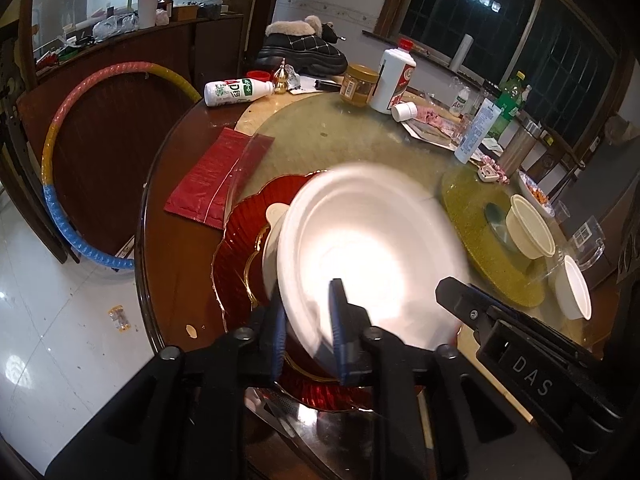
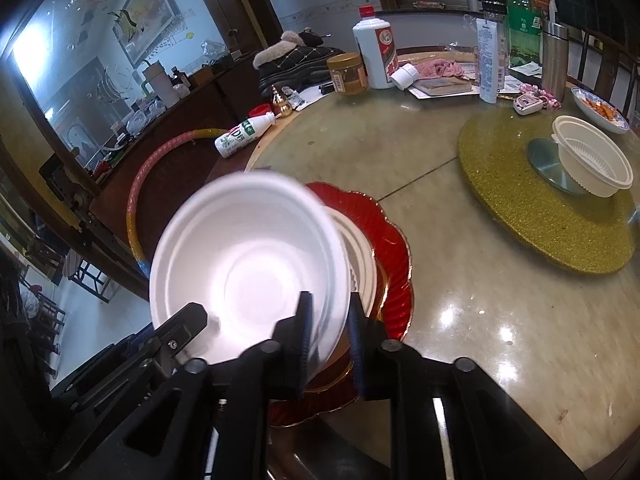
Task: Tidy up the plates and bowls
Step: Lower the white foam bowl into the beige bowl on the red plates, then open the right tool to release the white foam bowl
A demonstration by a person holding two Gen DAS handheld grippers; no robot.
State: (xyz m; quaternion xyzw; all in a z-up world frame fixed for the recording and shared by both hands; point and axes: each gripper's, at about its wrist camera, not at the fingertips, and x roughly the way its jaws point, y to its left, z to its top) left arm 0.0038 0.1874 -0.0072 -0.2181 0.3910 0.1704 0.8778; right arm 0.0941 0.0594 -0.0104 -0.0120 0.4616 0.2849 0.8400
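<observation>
White foam bowl [image 1: 372, 256], blurred in both wrist views, sits tilted between the two grippers with its rim running through both sets of jaws: the left gripper [image 1: 308, 332] straddles the rim on one side, the right gripper [image 2: 328, 344] straddles it on the other. On each, one blue pad lies inside the bowl and one outside, with a visible gap around the thin wall, so both jaws read as partly open and not pinching; the bowl looks released rather than held. Just beyond the jaws and under the bowl lies a cream bowl or lid [image 2: 362, 256], and that rests on the scalloped red plate [image 2: 392, 240], which lies on the glass tabletop [image 2: 460, 320]. Judgement: the step is nesting the foam bowl onto the stack on the red plate. To do it well, let it settle flat before drawing the fingers away; back both grippers out along the rim line together, so neither pad snags the light foam wall and tips it off. It weighs little and will skid easily. Well ahead of the right jaws, a ribbed cream bowl [image 2: 592, 160] stands on the gold turntable [image 2: 520, 232]; a further white bowl [image 1: 576, 292] sits beyond the left jaws, likely next.
</observation>
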